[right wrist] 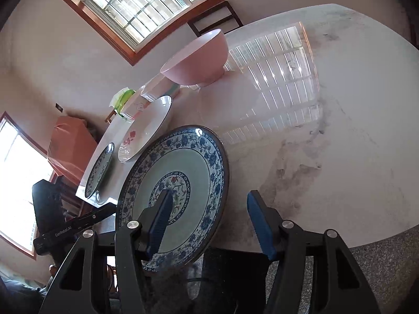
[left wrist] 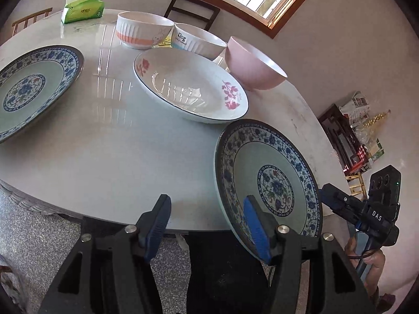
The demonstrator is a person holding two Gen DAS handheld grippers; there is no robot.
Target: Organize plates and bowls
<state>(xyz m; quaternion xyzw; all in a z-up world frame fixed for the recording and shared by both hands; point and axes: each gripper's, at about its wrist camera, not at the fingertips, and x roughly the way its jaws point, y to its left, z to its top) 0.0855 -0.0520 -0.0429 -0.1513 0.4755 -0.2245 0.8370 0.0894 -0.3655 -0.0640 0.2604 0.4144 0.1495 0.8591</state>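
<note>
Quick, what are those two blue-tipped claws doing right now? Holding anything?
Left gripper: open, nothing held, beside the near blue-patterned plate.
Right gripper: open, nothing held, at the same plate's rim.

A home dining room. A round table (left wrist: pixel 104 157) holds plates (left wrist: pixel 191 86) and bowls (left wrist: pixel 144 30), with a tissue pack (left wrist: pixel 82 9), chairs (left wrist: pixel 192 10) and barred windows (right wrist: pixel 136 5) around.

On the pale grey-white table (left wrist: pixel 104 144), 2 plates wear blue floral borders: one at 4 o'clock (left wrist: pixel 267 180), one at 9 o'clock (left wrist: pixel 34 83). The white plate (left wrist: pixel 191 83) shows pink and red sprigs. At 2 o'clock, a pink bowl (left wrist: pixel 251 65); at 11 o'clock, a green, perhaps tissue, pack (left wrist: pixel 82 9).
</note>
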